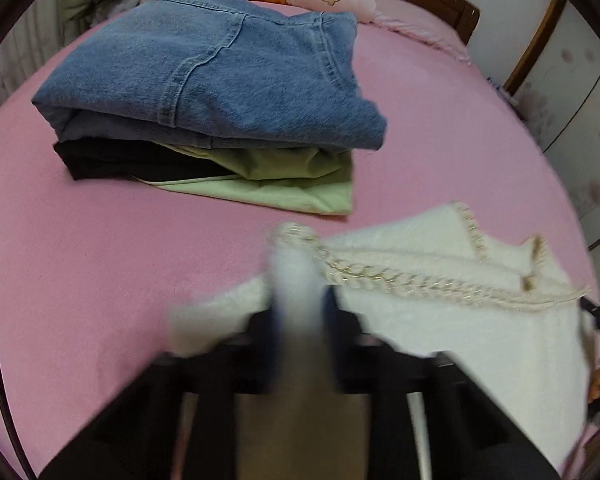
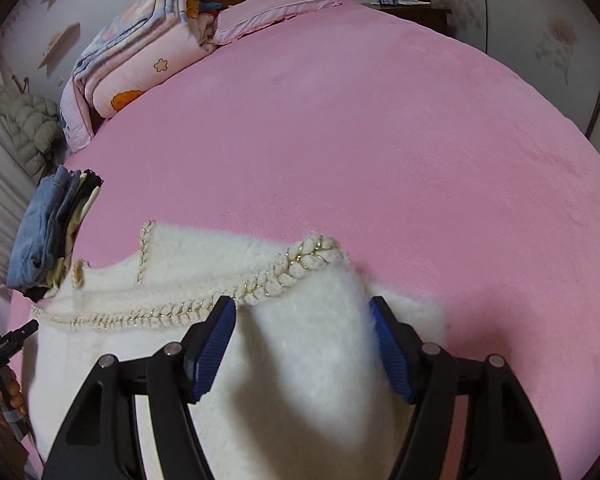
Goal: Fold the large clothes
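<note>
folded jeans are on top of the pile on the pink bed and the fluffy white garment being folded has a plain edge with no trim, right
Not quite. The jeans do top the pile on the pink bed, but the white garment is not plain-edged: the right wrist view shows a braided trim with gold thread along its edge.

Soft even indoor light; left view motion-blurred near the lens, fisheye edges dark.
</note>
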`<state>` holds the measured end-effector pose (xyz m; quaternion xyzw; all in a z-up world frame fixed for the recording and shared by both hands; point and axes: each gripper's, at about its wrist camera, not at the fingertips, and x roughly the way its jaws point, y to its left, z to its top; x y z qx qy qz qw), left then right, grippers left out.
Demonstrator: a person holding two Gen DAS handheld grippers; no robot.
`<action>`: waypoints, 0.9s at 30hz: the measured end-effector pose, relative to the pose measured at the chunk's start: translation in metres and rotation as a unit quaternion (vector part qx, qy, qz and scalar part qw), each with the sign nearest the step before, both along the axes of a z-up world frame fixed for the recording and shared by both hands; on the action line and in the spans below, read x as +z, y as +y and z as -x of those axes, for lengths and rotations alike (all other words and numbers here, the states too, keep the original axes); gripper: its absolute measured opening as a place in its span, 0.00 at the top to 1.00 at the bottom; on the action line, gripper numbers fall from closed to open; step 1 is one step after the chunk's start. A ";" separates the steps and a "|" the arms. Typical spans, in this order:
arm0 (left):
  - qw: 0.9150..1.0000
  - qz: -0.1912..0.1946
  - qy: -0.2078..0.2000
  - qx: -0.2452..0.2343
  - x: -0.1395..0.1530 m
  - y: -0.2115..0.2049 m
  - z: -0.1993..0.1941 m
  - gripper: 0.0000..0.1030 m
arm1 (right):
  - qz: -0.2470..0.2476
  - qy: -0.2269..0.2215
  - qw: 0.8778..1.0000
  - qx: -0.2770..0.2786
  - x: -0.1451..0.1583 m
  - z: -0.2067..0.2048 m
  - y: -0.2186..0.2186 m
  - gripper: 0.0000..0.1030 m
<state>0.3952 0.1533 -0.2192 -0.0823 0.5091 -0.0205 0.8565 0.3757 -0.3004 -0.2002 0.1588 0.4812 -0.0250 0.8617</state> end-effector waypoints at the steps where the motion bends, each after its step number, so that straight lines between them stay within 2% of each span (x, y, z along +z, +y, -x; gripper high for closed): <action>1: 1.000 -0.004 -0.006 0.002 0.000 0.000 0.002 0.92 | 0.011 0.002 1.000 0.001 -0.002 -0.001 0.003 0.75; 2: 1.000 -0.011 -0.019 0.007 0.003 0.000 0.005 0.93 | 0.016 0.003 1.000 0.003 -0.003 0.000 0.004 0.90; 8: 0.996 -0.023 -0.080 0.041 0.026 0.002 0.015 0.94 | 0.048 -0.079 0.995 -0.020 0.025 0.012 -0.001 0.91; 10: 0.995 -0.036 -0.080 0.047 0.024 0.001 0.011 0.94 | 0.044 -0.076 0.996 -0.029 0.023 0.007 -0.007 0.91; 13: 0.995 -0.046 -0.064 0.061 0.013 0.001 0.005 0.94 | 0.062 -0.044 0.997 -0.031 0.007 -0.007 -0.005 0.91; 16: 0.995 -0.032 -0.047 0.079 -0.006 0.010 0.003 0.93 | 0.075 -0.011 0.997 -0.032 -0.017 -0.015 -0.007 0.91; 19: 0.995 -0.011 -0.047 0.086 -0.017 0.019 0.004 0.92 | 0.062 -0.012 0.997 -0.041 -0.022 -0.014 -0.014 0.89; 21: 0.995 -0.013 -0.047 0.083 -0.017 0.018 0.004 0.90 | 0.062 -0.008 0.997 -0.042 -0.021 -0.014 -0.015 0.87; 22: 0.996 -0.015 -0.046 0.081 -0.015 0.017 0.004 0.89 | 0.067 -0.004 0.997 -0.041 -0.019 -0.014 -0.014 0.84; 25: 0.996 -0.015 -0.036 0.081 -0.003 0.020 0.008 0.76 | 0.087 0.017 0.995 -0.042 -0.007 -0.010 -0.007 0.68; 27: 0.995 -0.025 -0.041 0.091 0.012 0.020 0.017 0.74 | 0.099 0.018 0.994 -0.042 0.007 -0.002 0.000 0.66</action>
